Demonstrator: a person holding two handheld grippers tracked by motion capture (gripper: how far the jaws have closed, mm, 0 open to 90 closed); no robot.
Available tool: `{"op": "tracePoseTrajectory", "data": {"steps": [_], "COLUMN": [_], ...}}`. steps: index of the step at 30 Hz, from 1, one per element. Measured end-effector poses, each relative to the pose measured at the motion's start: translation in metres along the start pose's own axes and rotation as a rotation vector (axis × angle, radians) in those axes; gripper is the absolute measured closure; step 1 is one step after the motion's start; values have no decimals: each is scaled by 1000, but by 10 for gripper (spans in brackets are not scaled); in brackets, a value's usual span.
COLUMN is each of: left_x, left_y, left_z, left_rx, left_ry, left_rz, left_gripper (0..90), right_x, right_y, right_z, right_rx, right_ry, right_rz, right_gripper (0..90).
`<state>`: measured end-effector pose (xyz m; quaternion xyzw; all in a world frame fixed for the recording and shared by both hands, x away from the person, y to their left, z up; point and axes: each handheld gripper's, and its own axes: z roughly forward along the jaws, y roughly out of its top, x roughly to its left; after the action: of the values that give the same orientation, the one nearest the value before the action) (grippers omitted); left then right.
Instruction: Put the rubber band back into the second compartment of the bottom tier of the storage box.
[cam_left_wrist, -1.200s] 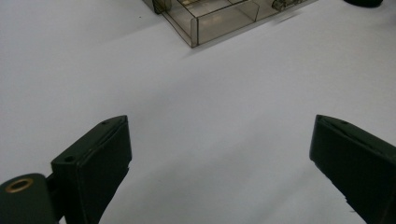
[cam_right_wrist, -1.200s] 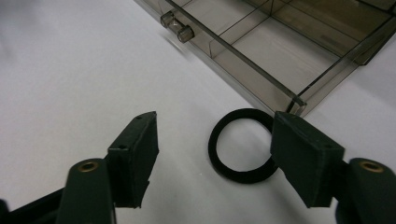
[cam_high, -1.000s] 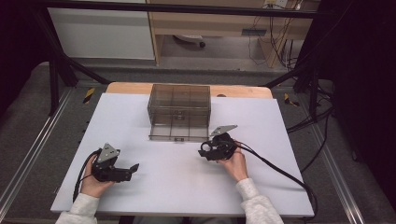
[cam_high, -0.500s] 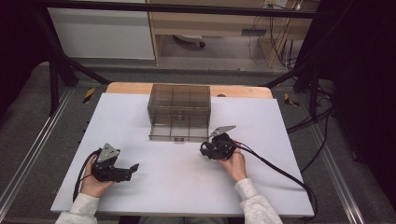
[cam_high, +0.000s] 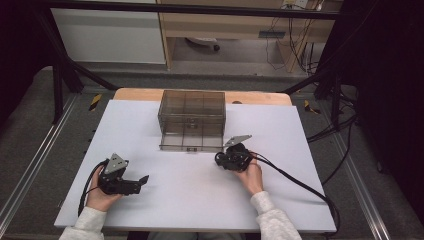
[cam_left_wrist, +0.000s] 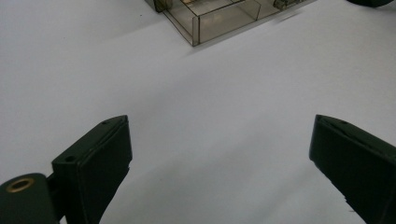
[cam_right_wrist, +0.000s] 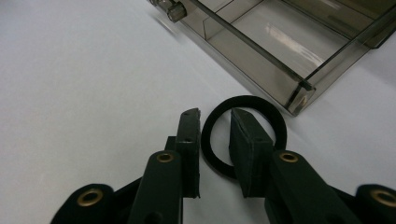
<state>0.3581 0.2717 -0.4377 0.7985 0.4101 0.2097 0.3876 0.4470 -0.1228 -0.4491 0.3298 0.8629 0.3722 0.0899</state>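
Note:
A black ring (cam_right_wrist: 243, 101) lies flat on the white table (cam_high: 190, 200), just before the corner of a pulled-out drawer (cam_right_wrist: 280, 46). My right gripper (cam_right_wrist: 215, 114) straddles the ring's near-left rim, one jaw outside and one inside. Its jaws have just been closing, and a small gap still shows beside the rim. In the high view the right gripper (cam_high: 222, 159) sits by the drawer's front right corner. My left gripper (cam_high: 142, 180) rests low at the front left, and its jaws (cam_left_wrist: 219, 122) stand wide open over bare table.
A smoky clear drawer box (cam_high: 192, 112) stands at the table's far middle, with its bottom drawer (cam_high: 190, 142) pulled out toward me and a small knob (cam_right_wrist: 173, 10) on its front. Cables trail from both grippers. Metal frame legs flank the table.
Both hands keep their places. The right gripper's jaws look a little closer together than before.

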Motion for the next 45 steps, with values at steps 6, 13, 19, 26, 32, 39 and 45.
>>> {"op": "tracePoseTrajectory", "data": {"steps": [6,13,19,26,32,39,45], "left_x": [-1,-1,-1,-1,-2,-2,-2], "left_y": [0,0,0,1,1,1,1], "left_z": [0,0,1,1,1,0,1], "left_rx": [1,3,2,1,1,-2,0], "left_ry": [1,1,-1,-2,-3,-4,-6], "left_rz": [2,2,4,6,7,7,9], "left_gripper": [60,60,60,60,60,61,61], "right_x": [1,2,2,3,4,7,9], "right_y": [0,-1,-1,0,2,4,6], "right_z": [-1,-1,-1,-4,-10,-17,-25], "right_rx": [5,7,5,1,-10,-25,-42], "right_ry": [-2,-7,-2,-16,-15,-15,-8], "right_rz": [-4,-18,-24,-31,-35,-44,-49], "right_gripper": [794,839,862,867,867,867,866]}}
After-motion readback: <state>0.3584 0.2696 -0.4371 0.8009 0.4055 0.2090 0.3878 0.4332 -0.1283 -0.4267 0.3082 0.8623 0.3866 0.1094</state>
